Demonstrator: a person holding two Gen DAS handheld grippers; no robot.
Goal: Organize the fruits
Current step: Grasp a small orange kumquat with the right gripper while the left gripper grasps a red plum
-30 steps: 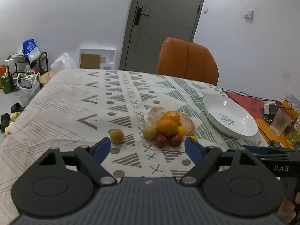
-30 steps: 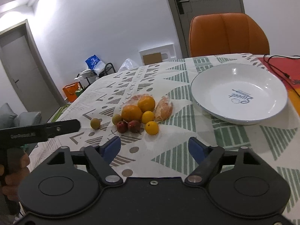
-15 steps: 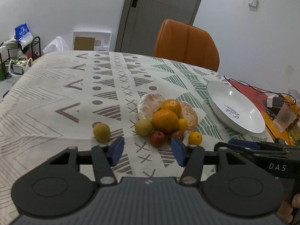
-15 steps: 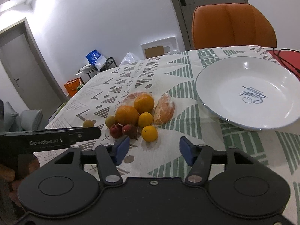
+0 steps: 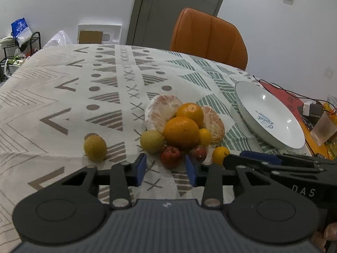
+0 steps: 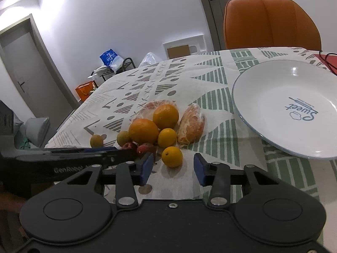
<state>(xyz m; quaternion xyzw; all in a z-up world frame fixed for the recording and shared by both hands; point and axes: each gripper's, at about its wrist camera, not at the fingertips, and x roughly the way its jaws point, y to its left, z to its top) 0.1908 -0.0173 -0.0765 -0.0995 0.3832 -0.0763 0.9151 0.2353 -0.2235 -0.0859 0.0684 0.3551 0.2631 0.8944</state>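
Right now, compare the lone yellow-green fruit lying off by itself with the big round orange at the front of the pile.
The lone yellow-green fruit is clearly smaller than the big round orange. Its skin is dull yellow-green; the orange is bright orange. It lies apart on the patterned tablecloth, touching nothing, while the orange sits packed among other fruit, with small red fruits just in front. Both are whole, unpeeled, and outside the white plate.
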